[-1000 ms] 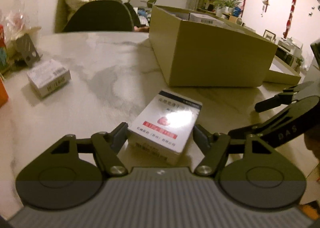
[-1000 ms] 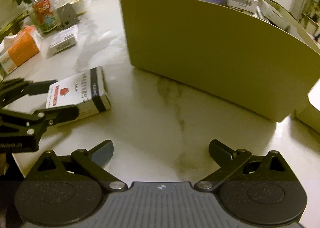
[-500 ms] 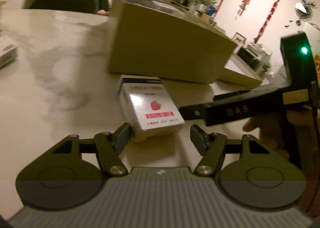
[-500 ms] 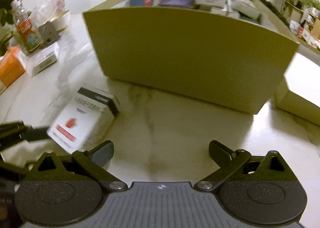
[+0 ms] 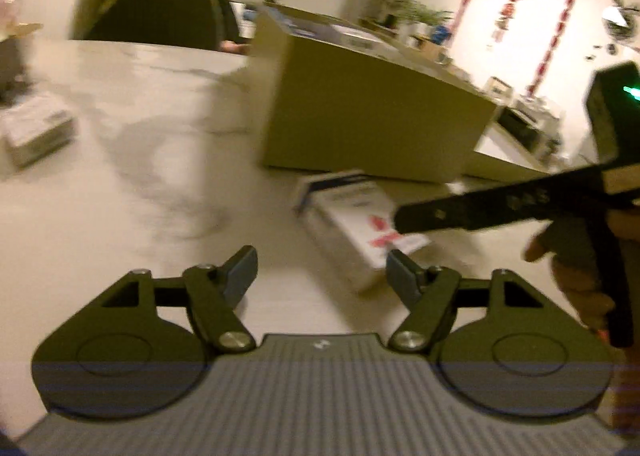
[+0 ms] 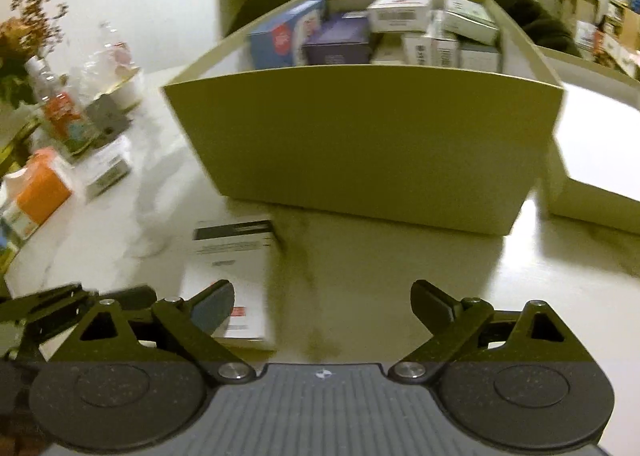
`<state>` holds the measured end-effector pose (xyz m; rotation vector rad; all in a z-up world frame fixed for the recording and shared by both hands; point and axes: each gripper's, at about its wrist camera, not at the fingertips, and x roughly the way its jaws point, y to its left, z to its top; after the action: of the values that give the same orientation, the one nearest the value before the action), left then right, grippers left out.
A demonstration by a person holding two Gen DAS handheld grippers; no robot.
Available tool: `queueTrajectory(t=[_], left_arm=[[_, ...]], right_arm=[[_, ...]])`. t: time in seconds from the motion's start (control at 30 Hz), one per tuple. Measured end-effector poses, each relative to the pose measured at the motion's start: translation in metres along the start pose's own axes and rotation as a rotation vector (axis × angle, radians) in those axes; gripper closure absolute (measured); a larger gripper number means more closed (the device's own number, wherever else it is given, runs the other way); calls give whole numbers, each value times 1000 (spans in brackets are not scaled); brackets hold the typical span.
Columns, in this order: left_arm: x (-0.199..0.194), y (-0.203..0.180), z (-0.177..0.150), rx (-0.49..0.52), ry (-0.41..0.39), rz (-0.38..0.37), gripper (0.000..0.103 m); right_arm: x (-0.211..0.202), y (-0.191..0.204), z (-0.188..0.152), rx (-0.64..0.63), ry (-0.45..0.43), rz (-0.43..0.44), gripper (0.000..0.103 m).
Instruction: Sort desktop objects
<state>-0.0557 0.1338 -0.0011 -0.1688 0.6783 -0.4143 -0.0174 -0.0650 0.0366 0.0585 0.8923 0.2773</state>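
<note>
A white medicine box with a red label (image 5: 352, 215) (image 6: 236, 268) lies flat on the marble table, just in front of the tan cardboard box (image 5: 360, 111) (image 6: 360, 147). My left gripper (image 5: 320, 270) is open with nothing between its fingers; the white box lies ahead and right of its right finger. My right gripper (image 6: 322, 300) is open too, and its left finger overlaps the box's near right corner in the right wrist view. In the left wrist view the right gripper's black finger (image 5: 480, 207) reaches over the box from the right.
The cardboard box holds several small packages (image 6: 360, 31). Its lid (image 6: 592, 159) lies to the right. Another white box (image 5: 36, 131) (image 6: 108, 171), an orange carton (image 6: 40, 187), bottles (image 6: 64, 115) and flowers stand at the table's left. A person sits behind a dark chair (image 5: 156, 11).
The left gripper has swung left and off the white box, which now lies to its right. The right gripper has moved closer to the box and over its near edge.
</note>
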Motion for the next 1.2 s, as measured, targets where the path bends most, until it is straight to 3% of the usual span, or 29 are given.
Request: queueTrajectory(t=[0.17,0.5,0.8,0.97,1.2], left_arm=[[-7,10,-4,8,5,112,19],[-10,30,1,-33,-15,261,8],[-2,27,0,8,-8,291,2],[-2,28,-2,1,-18,299,0],[5,26,-1,30,-12,349,0]], right_arm=[[6,15,-3,-30,13,35,7],[14,29,-5,-46,21,57,8],[18,38,-4,-49,16,65,16],[20,42,-4,-51,13,69,39],[22,43,-4,-51,3,64,40]])
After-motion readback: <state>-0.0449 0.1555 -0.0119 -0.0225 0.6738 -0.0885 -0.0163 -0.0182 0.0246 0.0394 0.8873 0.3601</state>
